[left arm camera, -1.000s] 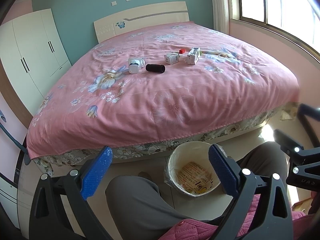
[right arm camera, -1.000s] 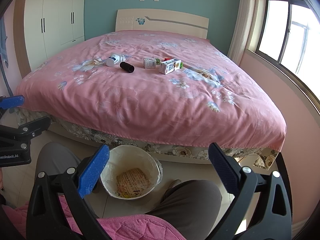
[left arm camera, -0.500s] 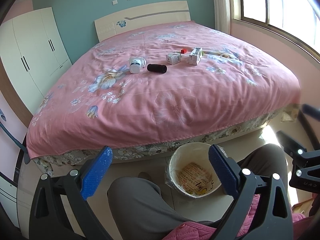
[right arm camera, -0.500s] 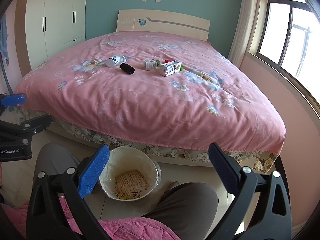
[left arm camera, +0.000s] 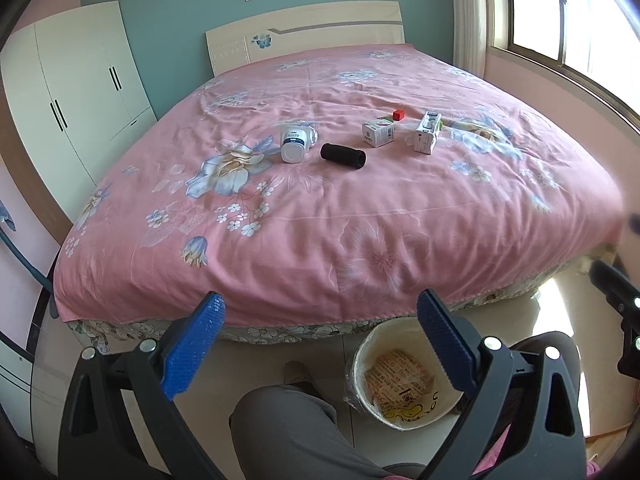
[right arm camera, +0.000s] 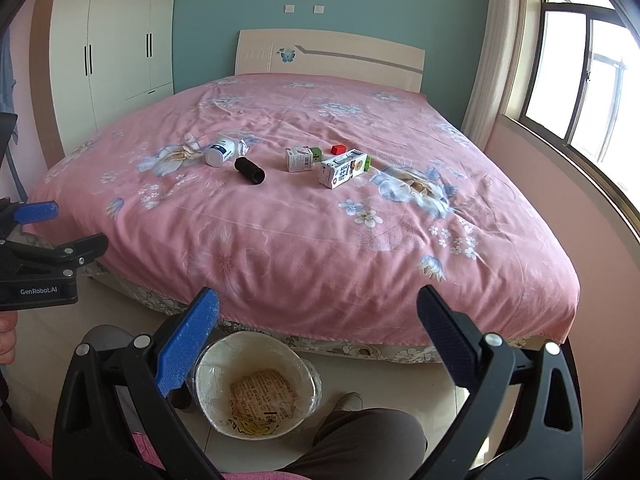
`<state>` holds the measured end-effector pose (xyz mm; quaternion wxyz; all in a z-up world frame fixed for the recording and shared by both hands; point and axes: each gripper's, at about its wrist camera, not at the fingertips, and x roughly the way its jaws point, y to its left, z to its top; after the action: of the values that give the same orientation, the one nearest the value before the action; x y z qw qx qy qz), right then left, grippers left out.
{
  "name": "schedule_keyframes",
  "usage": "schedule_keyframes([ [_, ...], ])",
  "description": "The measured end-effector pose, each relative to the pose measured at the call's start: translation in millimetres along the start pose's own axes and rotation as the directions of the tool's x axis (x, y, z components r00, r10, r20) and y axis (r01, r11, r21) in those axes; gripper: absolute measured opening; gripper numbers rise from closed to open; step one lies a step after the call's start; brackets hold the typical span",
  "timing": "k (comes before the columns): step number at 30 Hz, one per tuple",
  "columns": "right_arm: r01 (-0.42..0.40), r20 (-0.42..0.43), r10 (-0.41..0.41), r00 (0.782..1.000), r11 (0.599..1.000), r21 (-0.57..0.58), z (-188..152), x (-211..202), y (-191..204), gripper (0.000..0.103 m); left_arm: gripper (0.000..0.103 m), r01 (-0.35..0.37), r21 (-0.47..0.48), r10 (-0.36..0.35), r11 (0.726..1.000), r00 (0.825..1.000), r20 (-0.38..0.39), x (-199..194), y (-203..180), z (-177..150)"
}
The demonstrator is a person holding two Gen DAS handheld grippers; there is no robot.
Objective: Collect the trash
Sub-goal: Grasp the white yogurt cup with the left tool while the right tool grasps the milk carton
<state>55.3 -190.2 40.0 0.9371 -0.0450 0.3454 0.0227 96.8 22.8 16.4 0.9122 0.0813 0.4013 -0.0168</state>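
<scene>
A pink floral bedspread [right arm camera: 320, 216], soft and faintly creased, covers the bed, and the trash lies in a loose row across its middle: a white plastic bottle [right arm camera: 221, 151] on its side, a matte black cylinder [right arm camera: 249, 171] just beside it, a small white carton [right arm camera: 299, 159], a longer printed milk carton [right arm camera: 343, 168] and a tiny red cube [right arm camera: 338, 149] behind them. On the tiled floor at the foot of the bed stands a round cream bin [right arm camera: 256, 386] lined with clear plastic film, printed paper lying at its bottom, between the person's grey-trousered knees. The left gripper [left arm camera: 318, 336] and right gripper [right arm camera: 318, 326] both hang empty, their ribbed blue fingers [left arm camera: 192, 346] spread wide. Against the frames a second ago, both cameras sit slightly higher and closer to the bed; the trash has not shifted.
</scene>
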Motion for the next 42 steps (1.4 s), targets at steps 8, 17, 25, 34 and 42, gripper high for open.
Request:
schedule_keyframes([
  [8,0.052,0.031,-0.052,0.998,0.999,0.003,56,52,-9,0.097,0.098,-0.053,-0.028,0.052,0.998,0.998,-0.020,54,9,54],
  [17,0.106,0.065,-0.108,0.992,0.994,0.032,119,122,-17,0.097,0.098,-0.115,-0.044,0.115,0.992,0.993,-0.014,117,15,122],
  [25,0.082,0.011,-0.084,0.996,0.990,0.112,170,205,-22,0.097,0.098,-0.117,-0.084,0.112,0.990,0.992,-0.060,183,22,173],
  [34,0.152,-0.120,-0.130,0.984,0.968,0.199,199,312,-32,0.097,0.098,-0.144,-0.171,0.112,0.975,0.976,-0.184,275,52,210],
  [42,0.216,-0.251,-0.156,0.955,0.948,0.235,201,389,-44,0.097,0.098,-0.091,-0.175,0.040,0.980,0.961,-0.275,347,63,216],
])
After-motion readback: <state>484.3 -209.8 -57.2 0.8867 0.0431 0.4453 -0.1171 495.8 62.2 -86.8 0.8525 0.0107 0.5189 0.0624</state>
